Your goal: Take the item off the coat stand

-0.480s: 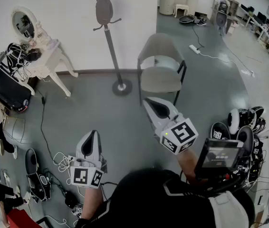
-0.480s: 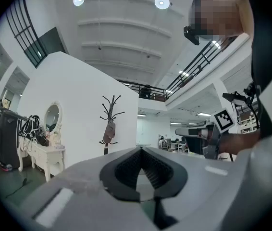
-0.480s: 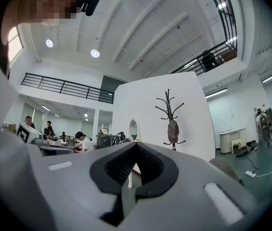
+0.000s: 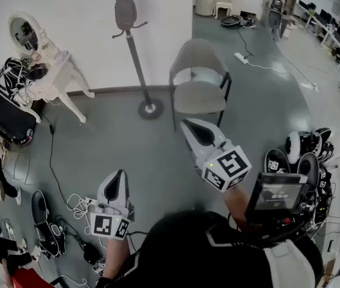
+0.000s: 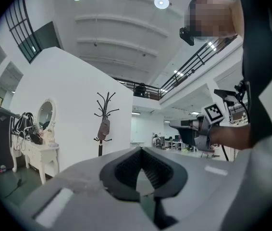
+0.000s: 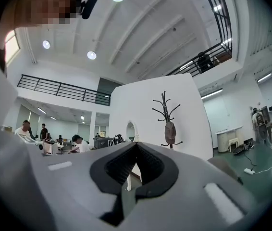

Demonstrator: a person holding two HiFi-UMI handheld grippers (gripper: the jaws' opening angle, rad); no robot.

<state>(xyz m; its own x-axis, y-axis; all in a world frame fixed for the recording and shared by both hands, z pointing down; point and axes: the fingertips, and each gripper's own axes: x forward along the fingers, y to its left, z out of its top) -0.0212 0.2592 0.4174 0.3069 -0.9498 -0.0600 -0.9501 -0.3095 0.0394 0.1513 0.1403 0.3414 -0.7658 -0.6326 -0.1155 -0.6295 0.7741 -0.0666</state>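
Note:
A dark coat stand [image 4: 135, 59] rises from a round base [image 4: 150, 108] by the white wall. A grey-brown item [image 4: 124, 12] hangs on one of its upper hooks. It also shows far off in the left gripper view as the item [image 5: 104, 128] and in the right gripper view as the item [image 6: 169, 131]. My left gripper [image 4: 118, 177] is low at the left, shut and empty, well short of the stand. My right gripper [image 4: 195, 129] is held higher, in front of the chair, shut with nothing in it.
A grey chair [image 4: 200, 80] stands just right of the stand. A white dressing table with an oval mirror [image 4: 50, 71] and a black case [image 4: 5, 110] are at the left. Cables [image 4: 68, 206] lie on the floor, and black-and-white gear [image 4: 305, 155] is piled at the right.
The left gripper sits slightly lower in the head view. The stand and the chair have slid a little to the left and up. Both grippers stay shut.

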